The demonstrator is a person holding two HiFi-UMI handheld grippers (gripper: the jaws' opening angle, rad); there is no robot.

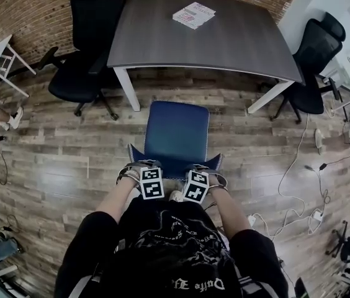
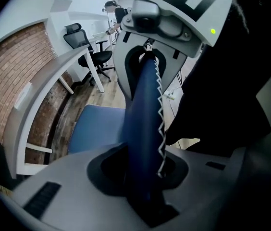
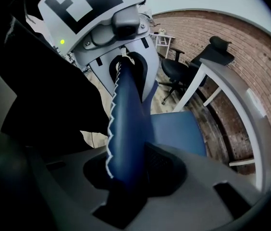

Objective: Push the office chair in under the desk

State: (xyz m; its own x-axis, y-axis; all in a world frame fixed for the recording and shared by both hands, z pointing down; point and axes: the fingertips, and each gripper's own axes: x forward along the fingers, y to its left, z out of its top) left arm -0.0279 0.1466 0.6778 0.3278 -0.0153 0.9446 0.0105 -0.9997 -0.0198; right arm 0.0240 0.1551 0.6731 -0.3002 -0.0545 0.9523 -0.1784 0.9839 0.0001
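The blue office chair (image 1: 176, 132) stands on the wood floor just in front of the grey desk (image 1: 224, 42), its seat facing the desk's near edge. Both grippers hold the top edge of its backrest from behind. My left gripper (image 1: 143, 166) is shut on the backrest's left part, and my right gripper (image 1: 207, 169) on its right part. In the left gripper view the blue backrest (image 2: 145, 114) with white zigzag stitching fills my left gripper (image 2: 145, 177). The right gripper view shows the same backrest (image 3: 128, 124) wedged in my right gripper (image 3: 126, 177). The chair's base is hidden.
A black office chair (image 1: 85, 54) stands at the desk's left end, and another black chair (image 1: 314, 61) at its right end. Papers (image 1: 193, 14) lie on the desk. Cables (image 1: 293, 197) trail over the floor at right. A white stool (image 1: 1, 61) stands far left.
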